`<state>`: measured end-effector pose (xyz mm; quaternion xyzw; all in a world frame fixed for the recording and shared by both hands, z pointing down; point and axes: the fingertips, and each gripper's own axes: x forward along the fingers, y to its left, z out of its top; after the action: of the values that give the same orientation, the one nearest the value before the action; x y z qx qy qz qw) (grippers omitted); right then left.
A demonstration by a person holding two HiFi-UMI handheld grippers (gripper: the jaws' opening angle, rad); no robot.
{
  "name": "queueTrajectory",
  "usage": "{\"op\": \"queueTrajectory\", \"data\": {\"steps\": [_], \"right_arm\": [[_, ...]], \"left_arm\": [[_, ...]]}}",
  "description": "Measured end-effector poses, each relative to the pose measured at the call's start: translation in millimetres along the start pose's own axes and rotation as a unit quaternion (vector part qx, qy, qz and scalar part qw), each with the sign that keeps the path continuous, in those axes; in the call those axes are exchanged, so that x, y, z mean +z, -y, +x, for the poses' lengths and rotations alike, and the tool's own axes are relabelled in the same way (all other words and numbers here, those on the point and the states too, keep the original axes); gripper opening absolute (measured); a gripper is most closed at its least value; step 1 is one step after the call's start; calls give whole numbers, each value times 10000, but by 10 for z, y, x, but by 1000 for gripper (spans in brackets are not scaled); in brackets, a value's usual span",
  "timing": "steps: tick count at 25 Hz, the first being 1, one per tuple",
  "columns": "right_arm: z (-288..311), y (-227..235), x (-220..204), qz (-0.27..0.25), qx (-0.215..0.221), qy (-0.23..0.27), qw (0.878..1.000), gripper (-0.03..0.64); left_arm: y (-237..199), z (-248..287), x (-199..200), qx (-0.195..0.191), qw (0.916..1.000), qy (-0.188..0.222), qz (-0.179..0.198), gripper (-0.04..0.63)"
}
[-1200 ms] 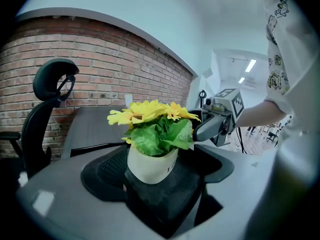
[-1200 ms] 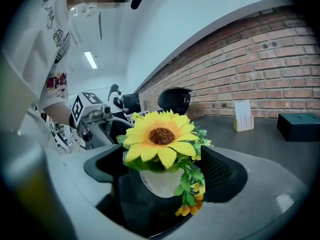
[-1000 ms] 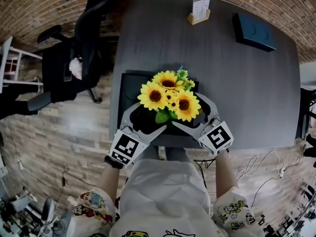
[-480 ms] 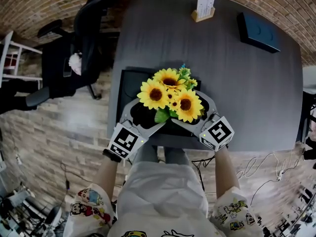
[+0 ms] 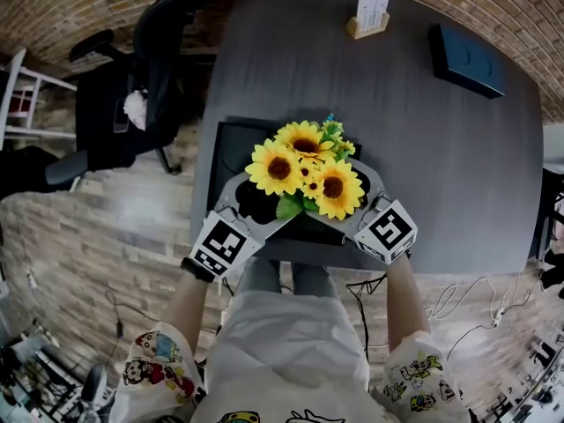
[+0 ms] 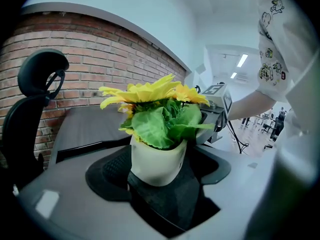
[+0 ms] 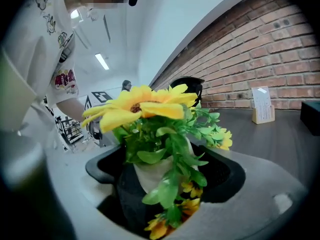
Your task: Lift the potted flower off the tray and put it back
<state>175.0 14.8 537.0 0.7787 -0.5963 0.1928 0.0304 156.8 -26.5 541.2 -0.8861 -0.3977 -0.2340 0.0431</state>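
A white pot of yellow sunflowers stands on a black tray at the near edge of the dark table. My left gripper reaches in from the lower left. Its jaws are closing, and the pot stands between its pads with a gap on the left side. My right gripper comes in from the lower right. The pot stands between its wide jaws, half hidden by leaves, with room on the right side. In the head view the blooms hide both sets of fingertips.
A card stand and a flat black box lie at the table's far side. A black office chair stands left of the table on the brick-pattern floor. The person's legs are just below the table's near edge.
The left gripper has edged slightly closer to the pot. The pot stays on the tray and the right gripper holds its place.
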Motion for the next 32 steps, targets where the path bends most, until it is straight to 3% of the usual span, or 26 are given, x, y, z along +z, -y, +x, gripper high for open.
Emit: {"op": "queueTrajectory", "data": {"steps": [9, 32], "right_arm": [[2, 14, -32, -147, 112, -118, 9998, 382], [-91, -44, 136, -60, 29, 101, 9999, 376]], "left_arm": [[-33, 34, 16, -30, 10000, 35, -71, 347], [5, -60, 178, -46, 9998, 144, -92, 345]]}}
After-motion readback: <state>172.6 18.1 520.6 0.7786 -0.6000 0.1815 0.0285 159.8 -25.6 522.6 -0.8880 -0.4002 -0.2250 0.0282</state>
